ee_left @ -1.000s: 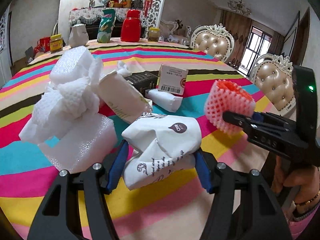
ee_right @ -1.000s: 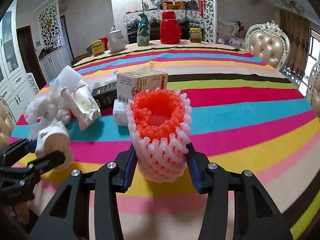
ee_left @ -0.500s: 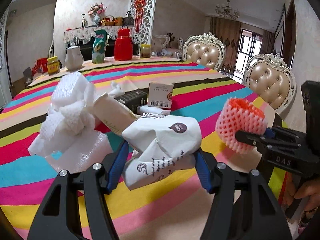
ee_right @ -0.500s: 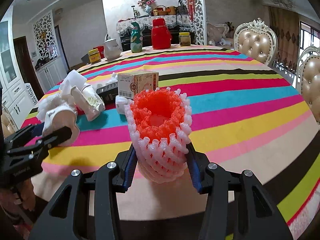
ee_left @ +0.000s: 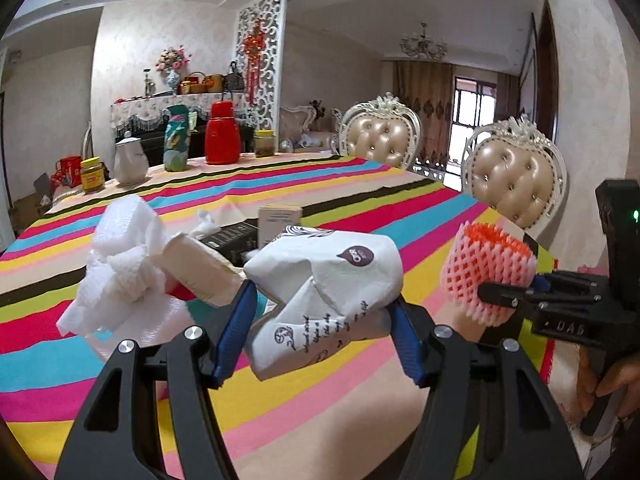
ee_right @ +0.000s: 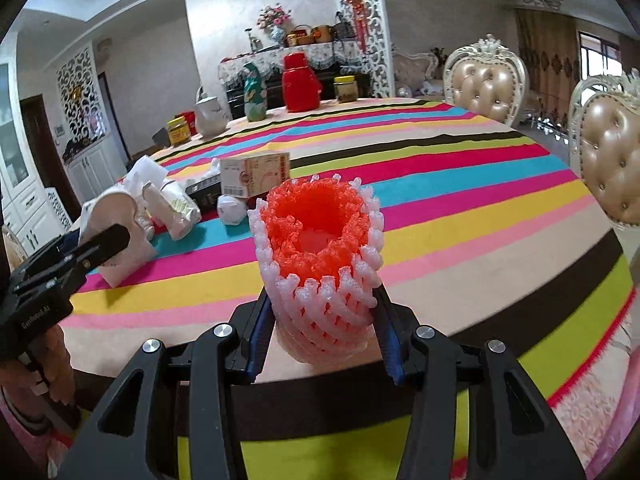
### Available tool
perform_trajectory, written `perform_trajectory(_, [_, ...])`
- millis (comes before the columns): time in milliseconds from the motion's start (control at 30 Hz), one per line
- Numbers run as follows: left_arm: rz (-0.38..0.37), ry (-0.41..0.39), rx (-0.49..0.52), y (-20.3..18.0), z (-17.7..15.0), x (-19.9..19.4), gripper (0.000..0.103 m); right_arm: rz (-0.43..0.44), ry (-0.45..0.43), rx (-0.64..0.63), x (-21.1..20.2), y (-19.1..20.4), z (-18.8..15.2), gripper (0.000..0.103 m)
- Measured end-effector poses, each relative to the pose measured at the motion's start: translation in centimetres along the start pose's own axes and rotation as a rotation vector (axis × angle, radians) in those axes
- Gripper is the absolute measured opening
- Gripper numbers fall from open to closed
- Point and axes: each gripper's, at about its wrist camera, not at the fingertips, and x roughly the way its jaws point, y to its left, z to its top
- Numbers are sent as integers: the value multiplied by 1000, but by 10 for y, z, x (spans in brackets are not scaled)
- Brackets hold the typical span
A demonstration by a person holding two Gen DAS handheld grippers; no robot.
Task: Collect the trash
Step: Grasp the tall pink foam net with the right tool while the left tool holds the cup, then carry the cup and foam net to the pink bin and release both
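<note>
- A round worktop [ee_right: 460,216] under a cloth of bright stripes fills a dining room; two tufted chairs [ee_left: 378,136] with carved white frames stand at its far right edge.
- At the worktop's far rim stand a red flask [ee_right: 298,82], a green patterned bottle [ee_right: 255,94], a white teapot [ee_right: 208,114] and yellow-lidded jars [ee_right: 179,130].
- The left tongs [ee_left: 320,332] grip a crumpled white printed paper bag [ee_left: 324,284] between blue pads, held above the near part of the cloth.
- The right tongs [ee_right: 322,332] clamp a pink-and-orange foam fruit net [ee_right: 320,256], open end up, over the near edge.
- Left on the worktop lies the remaining litter: white foam wrap [ee_left: 120,264], a cream pouch [ee_left: 196,268], a dark box [ee_left: 232,238] and a small carton [ee_right: 256,174].
- Only the left wrist view shows the window [ee_left: 472,120] and chandelier [ee_left: 424,46]; only the right wrist view shows white cabinets [ee_right: 24,200] and a white wad [ee_right: 232,210] beside the carton.
- Each view catches the other tool and a hand [ee_left: 612,380] on its grip.
</note>
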Motion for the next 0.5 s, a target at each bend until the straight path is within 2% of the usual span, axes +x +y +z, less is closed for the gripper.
perform_trajectory(267, [-27,-23,106,-38,0,-3,64,-6,-39,5,-25,-15,-10,46])
perform_trajectory(500, [-90,-10,212,-74,-6,-3,64,-36,-63,1,-47,-27,-26,46])
